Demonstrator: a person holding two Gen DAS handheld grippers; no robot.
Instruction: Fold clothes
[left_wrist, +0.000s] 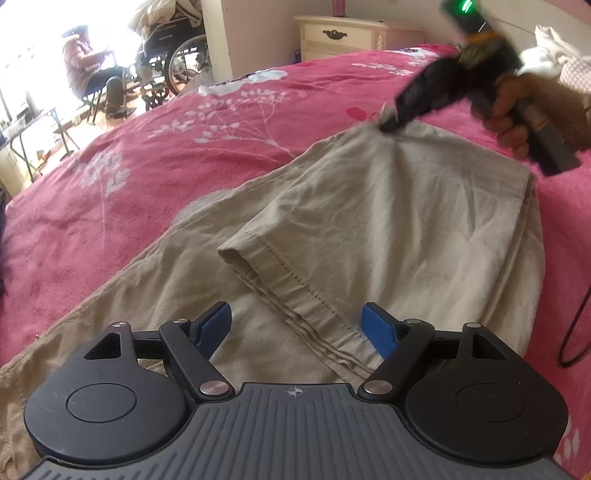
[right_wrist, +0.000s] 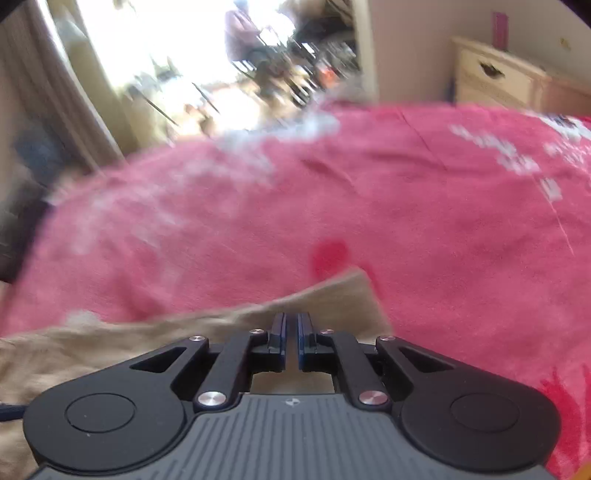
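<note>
Beige trousers (left_wrist: 369, 206) lie creased and half-folded on the pink bed (left_wrist: 110, 206). The left claw (left_wrist: 297, 323) gapes wide over a hem. The right claw (right_wrist: 291, 328) pinches a fabric corner.

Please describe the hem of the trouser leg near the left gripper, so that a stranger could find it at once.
Start from the pink flowered bedspread, where beige trousers lie partly folded. The hem is the leg's open end, running down toward the open left gripper. Only it has visible stitch lines and a tube-like opening.
</note>
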